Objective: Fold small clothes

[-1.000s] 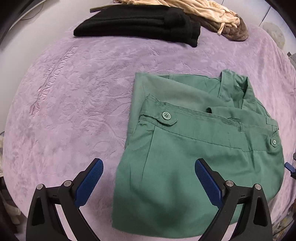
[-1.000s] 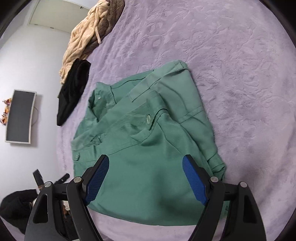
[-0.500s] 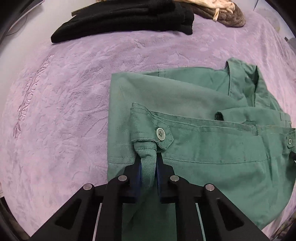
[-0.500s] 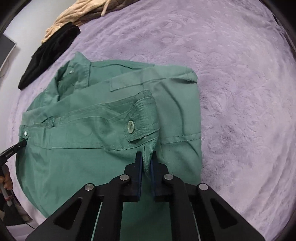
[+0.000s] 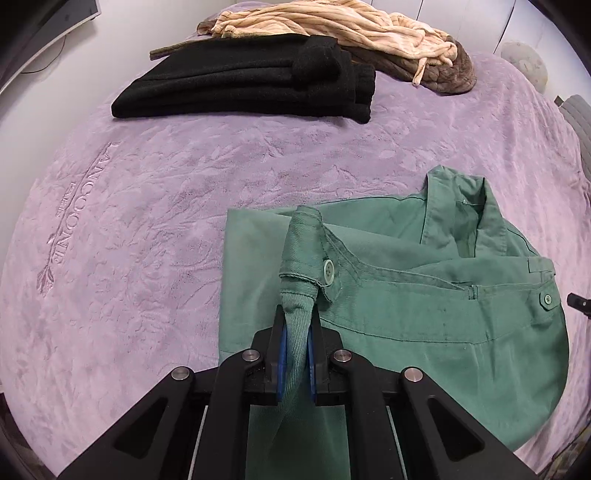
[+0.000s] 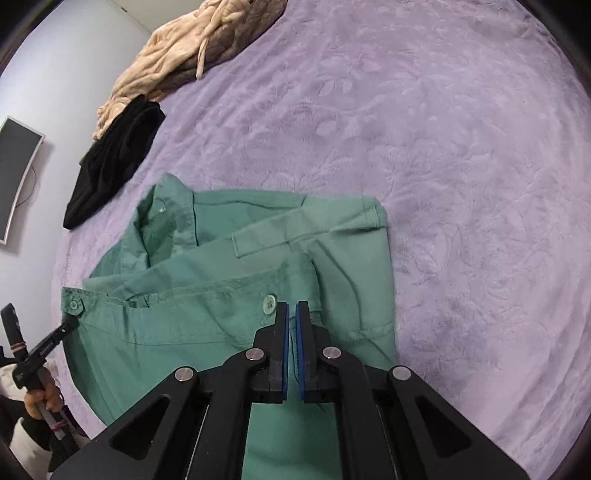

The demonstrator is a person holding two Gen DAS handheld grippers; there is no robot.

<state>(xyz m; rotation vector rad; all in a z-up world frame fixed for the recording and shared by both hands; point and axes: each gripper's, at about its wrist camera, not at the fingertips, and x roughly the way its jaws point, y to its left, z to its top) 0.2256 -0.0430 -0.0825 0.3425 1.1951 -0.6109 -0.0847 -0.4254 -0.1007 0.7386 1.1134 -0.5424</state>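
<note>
The green shirt [image 5: 424,317] lies partly folded on the purple blanket [image 5: 147,206]. The left gripper [image 5: 296,332] is clamped on a bunched ridge of cloth at the shirt's near left edge, just below a buttoned tab [image 5: 328,268], lifting it. The right gripper [image 6: 291,332] pinches the shirt's fabric beside another button [image 6: 270,303], its jaws nearly together. Black clothes [image 5: 251,81] and a beige garment [image 5: 332,26] lie well apart, at the far edge.

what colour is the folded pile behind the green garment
Black; clearest in the left wrist view.
</note>
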